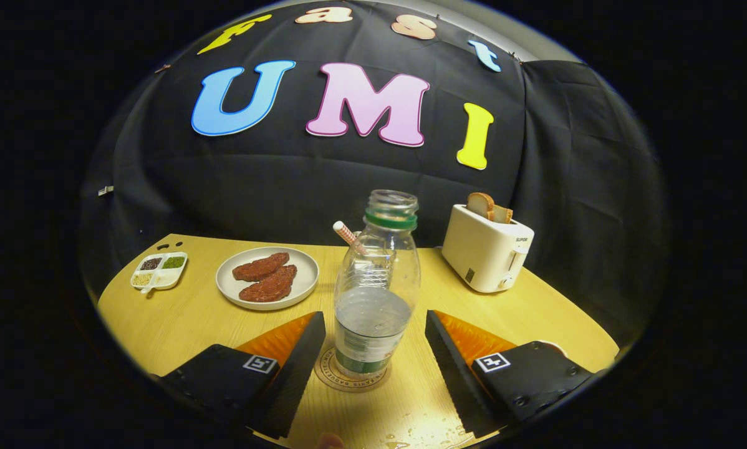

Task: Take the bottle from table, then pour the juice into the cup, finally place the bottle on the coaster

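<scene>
A clear plastic bottle with a green neck ring and no cap stands upright on a round coaster, about a third full of clear liquid. It stands between the two fingers of my gripper, which is open with a gap on each side of the bottle. Behind the bottle a red-and-white striped straw sticks up; the cup it belongs to is hidden by the bottle.
A white plate with two brown patties lies beyond the left finger. Further left sits a small divided dish of seasonings. A white toaster with bread stands beyond the right finger. Water drops lie on the wooden table nearby.
</scene>
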A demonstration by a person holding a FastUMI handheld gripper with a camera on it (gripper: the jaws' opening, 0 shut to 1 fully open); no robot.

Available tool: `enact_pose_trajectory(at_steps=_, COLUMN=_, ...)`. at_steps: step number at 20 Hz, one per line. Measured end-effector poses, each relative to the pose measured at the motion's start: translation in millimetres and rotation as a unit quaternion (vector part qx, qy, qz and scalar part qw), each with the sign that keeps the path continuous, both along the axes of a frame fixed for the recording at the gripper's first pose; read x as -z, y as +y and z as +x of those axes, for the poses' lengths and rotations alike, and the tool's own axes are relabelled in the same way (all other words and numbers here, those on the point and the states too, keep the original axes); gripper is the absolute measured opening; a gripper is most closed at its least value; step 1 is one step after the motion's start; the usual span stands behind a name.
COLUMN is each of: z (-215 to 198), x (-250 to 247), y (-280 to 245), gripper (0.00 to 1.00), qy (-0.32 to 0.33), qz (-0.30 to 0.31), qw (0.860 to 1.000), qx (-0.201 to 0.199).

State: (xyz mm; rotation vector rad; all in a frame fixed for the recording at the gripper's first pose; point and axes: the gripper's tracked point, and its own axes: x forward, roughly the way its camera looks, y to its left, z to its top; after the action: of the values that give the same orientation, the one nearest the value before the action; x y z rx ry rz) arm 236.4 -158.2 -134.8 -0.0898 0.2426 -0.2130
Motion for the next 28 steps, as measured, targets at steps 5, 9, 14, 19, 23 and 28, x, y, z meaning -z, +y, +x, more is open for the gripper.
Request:
enact_pose_trajectory(at_steps=5, z=-41.9, x=-34.8, y=1.3, gripper=0.99, qy=-0.035, qz=0.018, qw=0.999, qx=0.024)
enact_pose_trajectory(at_steps=9, z=-86.2, x=-65.5, y=15.3, gripper=0.99, qy=-0.068, qz=0.051, qw=0.996, qx=0.027)
enact_pose_trajectory(at_steps=14, z=-138.8, x=-107.2, y=40.2, gripper=0.98, qy=-0.092, qz=0.044, qw=0.995, qx=-0.001)
enact_pose_trajectory(at_steps=19, z=-173.6, x=-140.6, y=78.9, gripper=0.98, qy=-0.096, qz=0.026, qw=0.994, qx=-0.035)
enact_pose_trajectory(at_steps=23, z=-195.8, x=-143.8, y=105.9, gripper=0.98, qy=-0.1, qz=0.044, qw=0.993, qx=-0.048)
enact_pose_trajectory(at_steps=28, z=-212.2, x=-137.3, y=130.9, gripper=0.98, qy=-0.087, qz=0.047, qw=0.993, qx=-0.072)
